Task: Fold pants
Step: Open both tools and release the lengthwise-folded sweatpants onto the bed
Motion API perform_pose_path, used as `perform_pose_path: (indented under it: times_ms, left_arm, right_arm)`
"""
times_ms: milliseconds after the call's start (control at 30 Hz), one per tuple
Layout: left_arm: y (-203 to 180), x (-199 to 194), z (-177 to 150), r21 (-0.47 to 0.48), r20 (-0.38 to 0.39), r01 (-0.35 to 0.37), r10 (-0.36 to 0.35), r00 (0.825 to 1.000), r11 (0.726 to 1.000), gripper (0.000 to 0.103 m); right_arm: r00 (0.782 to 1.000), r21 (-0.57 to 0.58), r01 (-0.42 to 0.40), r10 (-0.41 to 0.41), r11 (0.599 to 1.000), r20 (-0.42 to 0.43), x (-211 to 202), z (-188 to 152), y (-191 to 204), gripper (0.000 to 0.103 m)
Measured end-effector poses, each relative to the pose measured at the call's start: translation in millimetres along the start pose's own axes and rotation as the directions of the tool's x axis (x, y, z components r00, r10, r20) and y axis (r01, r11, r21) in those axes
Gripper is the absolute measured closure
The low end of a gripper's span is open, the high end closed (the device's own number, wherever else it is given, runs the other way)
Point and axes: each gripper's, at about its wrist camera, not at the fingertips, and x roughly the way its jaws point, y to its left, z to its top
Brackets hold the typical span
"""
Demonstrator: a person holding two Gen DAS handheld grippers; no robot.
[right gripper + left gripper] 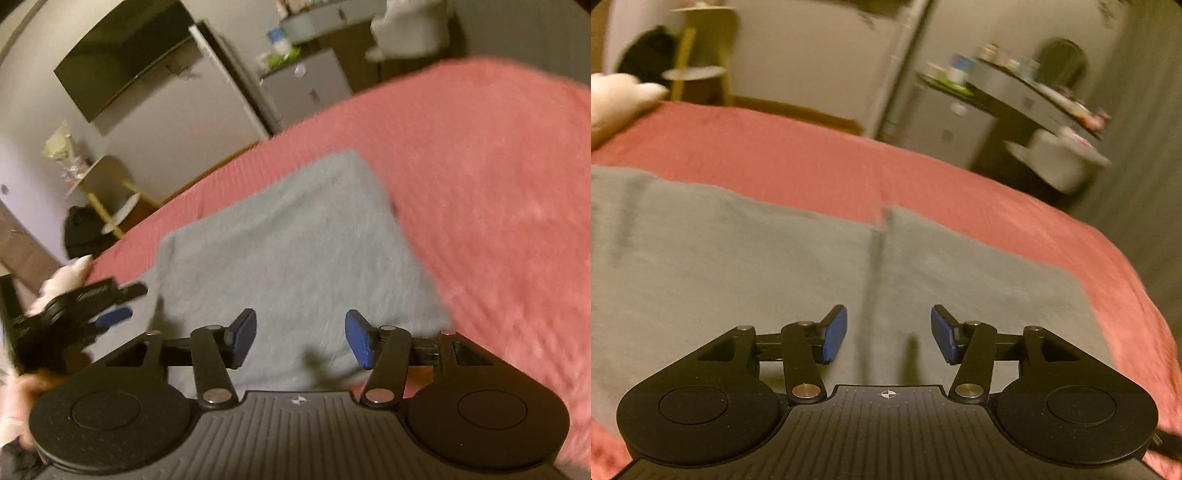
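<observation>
Between the blue-padded fingers (836,334) of the left gripper (888,334) nothing is sitting; the two fingers are standing partly apart over the soft grey folded pants (738,266), not pinching them. A long crease is running down the grey cloth right under the gap. The right gripper (301,339) is doing the same thing: its blue fingers (356,339) are standing partly apart, and only grey cloth is showing below them, with a small dark shadow on it. Both grippers are pointing down at a slant. In the right wrist view, the left gripper (110,306) is showing at the left side, just beside the edge of the pants, and a person's hand (22,391) is holding it.

The pants are lying flat in a neat block on the pink ribbed bedspread (498,184), which is covering the bed all around them. Past the bed, a white fluffy thing (613,96) is lying at the left, and a yellow wooden side shelf (701,55) is standing by the wall. A grey cabinet with small bottles on top (960,110) is looking blurry. A dark flat screen (125,62) is hanging on the wall.
</observation>
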Motion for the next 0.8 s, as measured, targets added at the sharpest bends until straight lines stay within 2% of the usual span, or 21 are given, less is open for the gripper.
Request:
perform_pose_path:
  times_ms: [67, 100, 167, 200, 233, 300, 367, 567, 800]
  left_arm:
    - [-14.0, 4.3, -7.4, 0.072, -0.009, 0.015, -0.014, 1.0, 0.997, 0.037]
    - [-18.2, 7.5, -11.8, 0.113, -0.011, 0.006, -0.005, 1.0, 0.994, 0.035]
    - [-29.0, 17.7, -20.4, 0.225, -0.03, -0.047, 0.055, 0.998, 0.973, 0.035]
    - [-32.8, 24.9, -24.4, 0.275, -0.048, -0.086, 0.104, 0.993, 0.957, 0.034]
    - [-33.6, 31.7, -27.5, 0.305, -0.067, -0.127, 0.154, 0.986, 0.944, 0.03]
    - [-25.6, 37.5, -28.7, 0.292, -0.075, -0.133, 0.162, 0.984, 0.947, 0.024]
    - [-20.3, 36.0, -23.6, 0.26, -0.089, -0.123, 0.151, 0.985, 0.958, 0.024]
    - [-9.8, 33.2, -16.9, 0.2, -0.083, -0.146, 0.165, 0.983, 0.969, 0.022]
    - [-10.8, 31.7, -17.7, 0.212, -0.081, -0.15, 0.17, 0.982, 0.966, 0.023]
  right_arm:
    - [1.0, -0.046, 0.019, -0.019, 0.999, 0.004, 14.8, -0.3, 1.5, 0.077]
    - [0.999, -0.08, 0.05, -0.05, 0.996, 0.005, 23.2, -2.0, 1.9, 0.077]
    - [0.99, -0.156, 0.139, -0.143, 0.978, -0.012, 45.0, -9.9, -0.1, 0.08]
    - [0.986, -0.15, 0.157, -0.165, 0.976, -0.038, 53.7, -13.1, -5.0, 0.082]
    - [0.987, -0.11, 0.149, -0.154, 0.983, -0.036, 55.7, -10.8, -8.0, 0.082]
    - [0.988, -0.08, 0.153, -0.154, 0.985, -0.001, 54.5, -5.1, -13.3, 0.084]
    - [0.987, -0.066, 0.161, -0.162, 0.985, -0.001, 60.4, -1.0, -17.3, 0.087]
    - [0.986, -0.053, 0.168, -0.167, 0.984, 0.029, 70.8, -1.0, -17.2, 0.086]
    - [0.984, -0.081, 0.181, -0.179, 0.98, 0.024, 64.2, -4.7, -9.0, 0.084]
